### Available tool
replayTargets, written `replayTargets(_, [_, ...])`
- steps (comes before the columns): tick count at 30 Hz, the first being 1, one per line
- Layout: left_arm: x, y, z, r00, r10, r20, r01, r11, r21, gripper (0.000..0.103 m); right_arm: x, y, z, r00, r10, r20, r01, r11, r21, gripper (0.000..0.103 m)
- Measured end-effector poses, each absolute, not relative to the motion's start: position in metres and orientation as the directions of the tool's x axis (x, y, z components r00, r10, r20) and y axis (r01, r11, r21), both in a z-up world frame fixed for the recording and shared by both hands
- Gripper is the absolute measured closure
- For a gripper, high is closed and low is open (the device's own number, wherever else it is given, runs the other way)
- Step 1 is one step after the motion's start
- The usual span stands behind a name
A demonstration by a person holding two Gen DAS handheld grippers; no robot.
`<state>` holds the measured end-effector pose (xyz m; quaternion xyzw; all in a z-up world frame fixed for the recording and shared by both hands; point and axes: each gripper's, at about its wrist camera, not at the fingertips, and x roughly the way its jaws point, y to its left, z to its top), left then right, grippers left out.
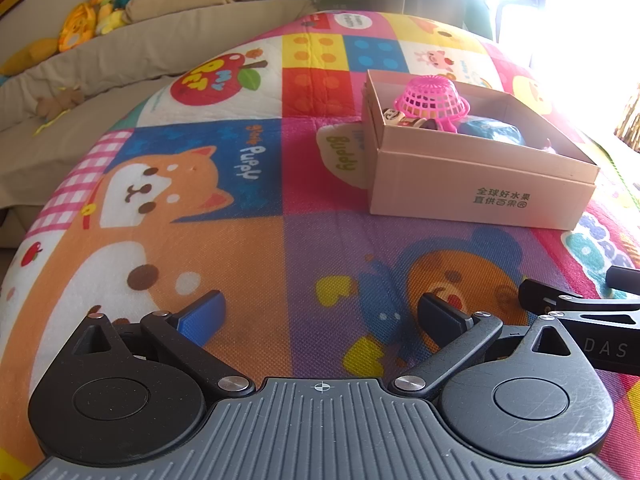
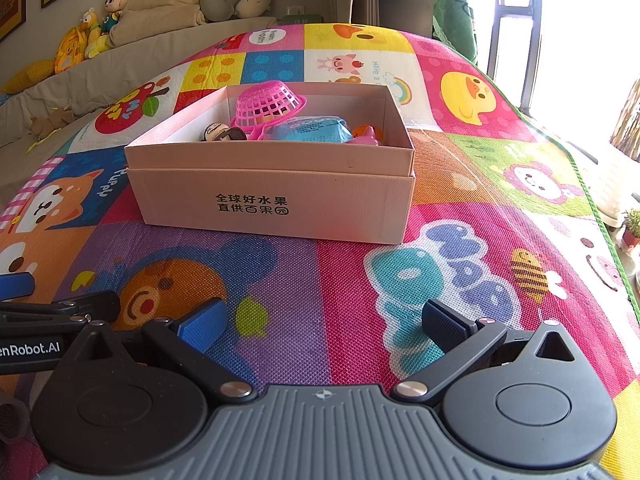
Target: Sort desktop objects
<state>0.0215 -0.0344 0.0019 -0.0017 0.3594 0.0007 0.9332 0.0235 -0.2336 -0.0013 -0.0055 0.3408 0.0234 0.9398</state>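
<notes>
At frame centre, on colourful play mat (image 2: 320,280): pink cardboard box (image 2: 276,196) holding pink mesh basket (image 2: 266,106), blue packet (image 2: 310,130). Bottom of frame: left hand-held gripper (image 1: 320,316), right hand-held gripper (image 2: 324,320), both released, empty.

Both units showing identical build. Left gripper (image 1: 320,316): grey ribbed base plate carrying a small white crosshair mark at centre front, flanked by two round black housings with smooth circular caps. Black link arms running forward off silver pivot screws; smaller silver screws sitting at the outer joints. Triangular cut-outs showing in the outer black brackets. Fingers (image 1: 202,316) wearing blue textured pads on black carriers. Right gripper (image 2: 324,322): matching grey ribbed plate, crosshair, black discs, silver screws, blue pads. White lettering showing on the black side bodies: "DAS" on one, "enRobot.AI" on the other, both cut off at frame edge.
</notes>
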Motion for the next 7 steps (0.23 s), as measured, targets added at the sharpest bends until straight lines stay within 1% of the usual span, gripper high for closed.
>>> replayTargets(7, [0.0225, -0.0346, 0.0041, 0.736, 0.0, -0.677, 0.004, 1.0, 0.003, 0.0, 0.0234, -0.2337, -0.0013, 0.767, 0.04, -0.641, -0.048, 0.999, 0.006, 0.0])
